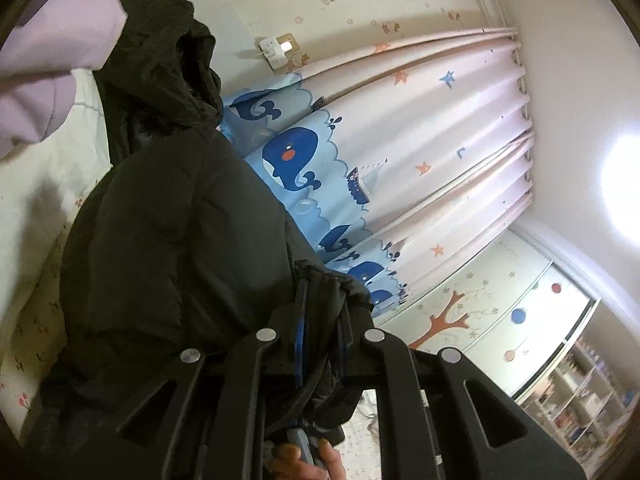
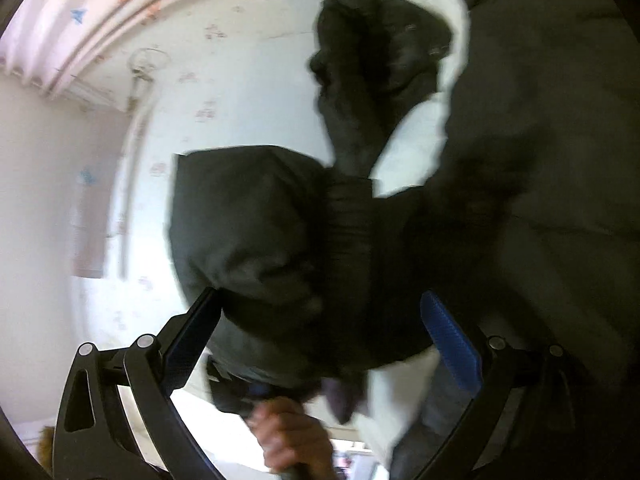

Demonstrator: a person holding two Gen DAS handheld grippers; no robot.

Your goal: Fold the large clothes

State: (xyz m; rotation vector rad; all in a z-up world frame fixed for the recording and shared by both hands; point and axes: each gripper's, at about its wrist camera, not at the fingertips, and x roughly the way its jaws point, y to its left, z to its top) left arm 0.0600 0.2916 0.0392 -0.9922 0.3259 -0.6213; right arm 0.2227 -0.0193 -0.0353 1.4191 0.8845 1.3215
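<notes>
A large dark puffer jacket [image 1: 172, 232] with a hood hangs lifted above a floral bed sheet [image 1: 36, 208]. My left gripper [image 1: 322, 312] is shut on the jacket's gathered hem, fabric bunched between its blue pads. In the right wrist view the same jacket [image 2: 256, 220] fills the middle and right, blurred by motion, with a sleeve cuff [image 2: 352, 216] in the centre. My right gripper [image 2: 320, 320] is open, its fingers spread wide on either side of a fold of the jacket, not pinching it.
A lilac garment [image 1: 52, 44] lies on the bed at upper left. A whale-print curtain [image 1: 360, 140] and papered wall stand behind. A wardrobe with a tree decal [image 1: 480, 312] and shelves [image 1: 580, 396] are at lower right. A ceiling lamp [image 1: 624, 184] glares.
</notes>
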